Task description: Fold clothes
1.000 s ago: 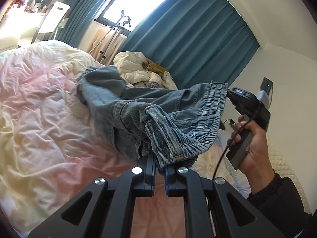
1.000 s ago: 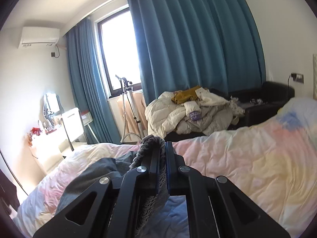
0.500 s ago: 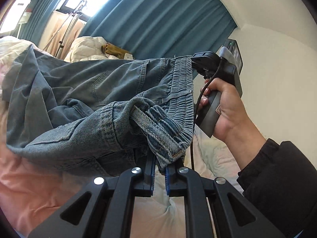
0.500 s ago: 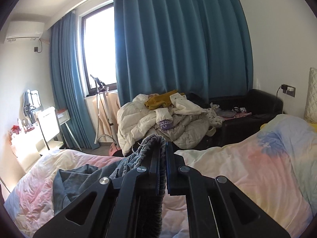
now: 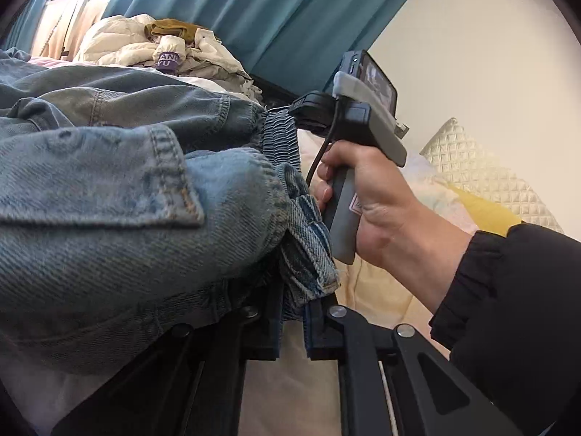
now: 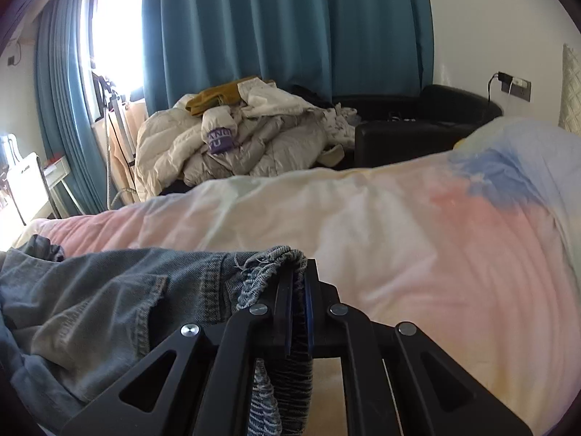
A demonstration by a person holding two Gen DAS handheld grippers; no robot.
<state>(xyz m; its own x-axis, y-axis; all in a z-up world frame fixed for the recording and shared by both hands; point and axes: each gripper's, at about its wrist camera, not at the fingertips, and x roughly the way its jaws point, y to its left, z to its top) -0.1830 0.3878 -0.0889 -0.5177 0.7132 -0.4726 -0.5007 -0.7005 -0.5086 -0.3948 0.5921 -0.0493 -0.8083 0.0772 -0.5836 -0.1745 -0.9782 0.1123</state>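
Left tool (image 5: 293, 321), bottom centre of its view, pinches the jeans (image 5: 120, 196) at a denim edge; the bulk fills the left half. Right tool (image 6: 297, 290) pinches the elastic waistband (image 6: 268, 272), bottom centre of its view, rest of jeans at lower left on the bed (image 6: 399, 225). Right hand (image 5: 366, 203) grips the handle, centre-right in left view.

Left gripper (image 5: 292, 321) and right gripper (image 6: 297, 290) both clamped, angled downward.

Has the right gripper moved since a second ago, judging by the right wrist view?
Yes. The right gripper, shut on the jeans, has come down toward the bed: the blue curtain and clothes pile sit higher in view.
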